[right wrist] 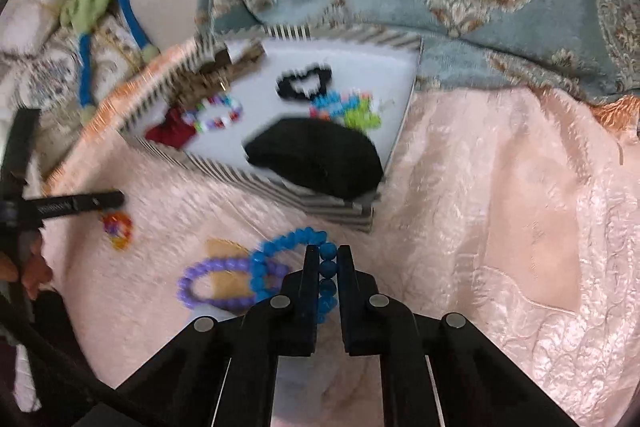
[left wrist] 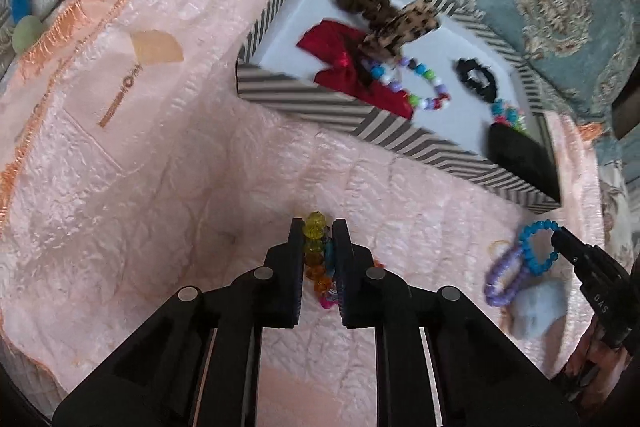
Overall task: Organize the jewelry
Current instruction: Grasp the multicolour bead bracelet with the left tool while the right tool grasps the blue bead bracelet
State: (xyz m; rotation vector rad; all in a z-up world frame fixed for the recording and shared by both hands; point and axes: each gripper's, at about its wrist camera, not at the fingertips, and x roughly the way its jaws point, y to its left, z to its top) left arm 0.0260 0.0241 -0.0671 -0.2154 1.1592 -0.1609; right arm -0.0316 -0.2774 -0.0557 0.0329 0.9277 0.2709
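Left gripper (left wrist: 317,227) jaws pinch the multicoloured faceted-bead bracelet (left wrist: 316,251) at lower centre; right gripper (right wrist: 327,251) jaws clamp the blue round-bead bracelet (right wrist: 288,247). Both look light, floppy and slippery.

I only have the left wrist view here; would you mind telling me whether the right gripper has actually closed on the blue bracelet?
Observer: Yes. In the right wrist view the right gripper is shut on the blue bead bracelet, with beads pinched between both fingers.
Operator: Thank you. Is the purple bracelet caught as well?
Observer: No. The purple bracelet lies on the pink quilt left of the fingers, overlapped by the blue loop but outside the grip.
Operator: And how does my left gripper look from that side?
Observer: The left gripper shows at the left edge, with the multicoloured bead bracelet lying just below its tip; the grip itself cannot be seen from there.
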